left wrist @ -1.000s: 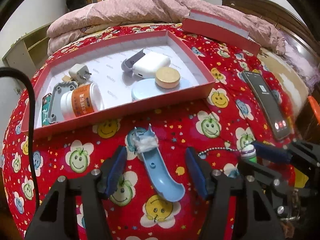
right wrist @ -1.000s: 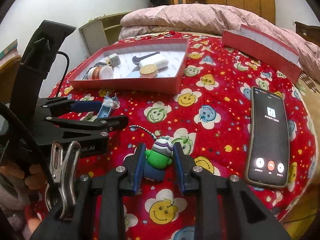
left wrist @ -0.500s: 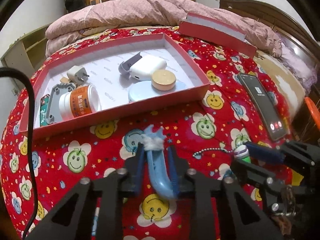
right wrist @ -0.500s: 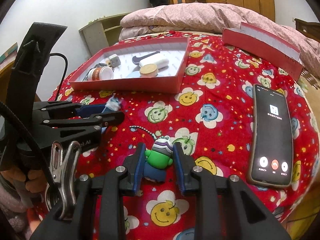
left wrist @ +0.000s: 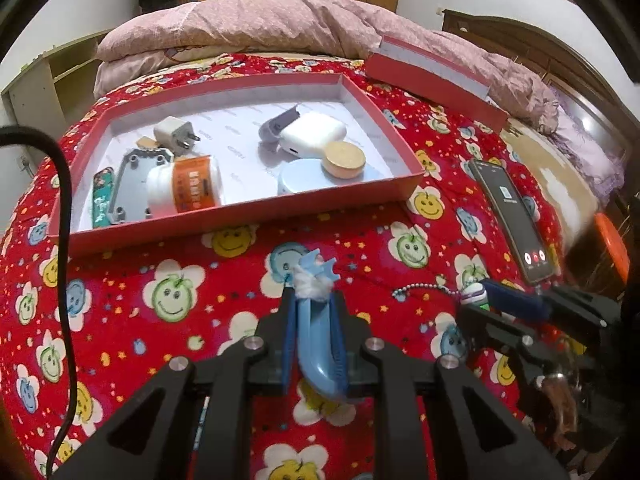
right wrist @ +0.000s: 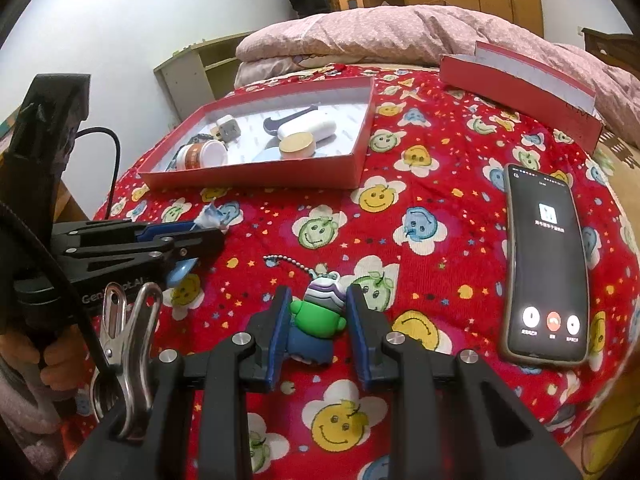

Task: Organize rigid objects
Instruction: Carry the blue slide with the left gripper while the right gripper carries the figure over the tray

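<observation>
On bedspread [left wrist: 168, 300] | blue clip [left wrist: 316, 344] clamped between left fingers [left wrist: 289, 344] | figurine keychain [right wrist: 320, 316] clamped between right fingers [right wrist: 278, 336]

The left gripper [right wrist: 208, 236] body reads partly "Gen…ot.AI".

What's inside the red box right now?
In the red box: a white charger, orange-labelled bottle, grey case, white earbud case, round gold tin on a blue disc, largely covering it.
</observation>
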Demonstrator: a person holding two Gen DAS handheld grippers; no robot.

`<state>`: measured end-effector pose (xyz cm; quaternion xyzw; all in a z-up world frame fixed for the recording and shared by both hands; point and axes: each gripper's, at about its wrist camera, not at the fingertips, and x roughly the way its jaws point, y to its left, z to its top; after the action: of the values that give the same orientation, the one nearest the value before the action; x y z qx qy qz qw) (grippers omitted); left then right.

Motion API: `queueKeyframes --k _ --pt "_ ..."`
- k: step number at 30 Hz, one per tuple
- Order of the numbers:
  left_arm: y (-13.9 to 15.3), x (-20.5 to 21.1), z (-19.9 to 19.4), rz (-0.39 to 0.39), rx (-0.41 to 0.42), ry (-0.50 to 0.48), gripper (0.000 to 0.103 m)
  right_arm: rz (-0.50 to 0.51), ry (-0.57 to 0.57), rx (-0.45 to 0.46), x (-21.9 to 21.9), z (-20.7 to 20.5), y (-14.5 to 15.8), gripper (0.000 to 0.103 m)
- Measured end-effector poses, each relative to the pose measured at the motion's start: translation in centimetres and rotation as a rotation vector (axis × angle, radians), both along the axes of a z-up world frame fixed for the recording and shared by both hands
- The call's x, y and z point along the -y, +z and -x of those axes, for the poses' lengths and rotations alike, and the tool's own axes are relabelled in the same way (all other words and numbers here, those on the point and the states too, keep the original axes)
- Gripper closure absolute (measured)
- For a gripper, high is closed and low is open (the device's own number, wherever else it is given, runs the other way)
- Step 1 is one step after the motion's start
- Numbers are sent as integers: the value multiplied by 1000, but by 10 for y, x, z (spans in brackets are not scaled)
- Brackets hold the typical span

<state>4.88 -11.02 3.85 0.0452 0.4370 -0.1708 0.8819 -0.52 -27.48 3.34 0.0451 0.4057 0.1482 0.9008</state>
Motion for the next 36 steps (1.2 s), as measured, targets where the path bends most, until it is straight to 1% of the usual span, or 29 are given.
queueKeyframes --k 9,18,22,28,36 --pt "15 -20 7 17 39 30 86 21 16 26 -17 3 14 74" --pt "28 -45 11 36 66 82 86 58 40 68 -38 6 32 74" --pt "36 -54 9 44 79 98 86 57 39 86 -43 4 42 74" --pt "52 -63 -3 36 115 119 86 51 34 113 -48 -11 59 74" --pt "74 -70 -31 15 155 131 86 35 20 129 -52 -45 75 74"
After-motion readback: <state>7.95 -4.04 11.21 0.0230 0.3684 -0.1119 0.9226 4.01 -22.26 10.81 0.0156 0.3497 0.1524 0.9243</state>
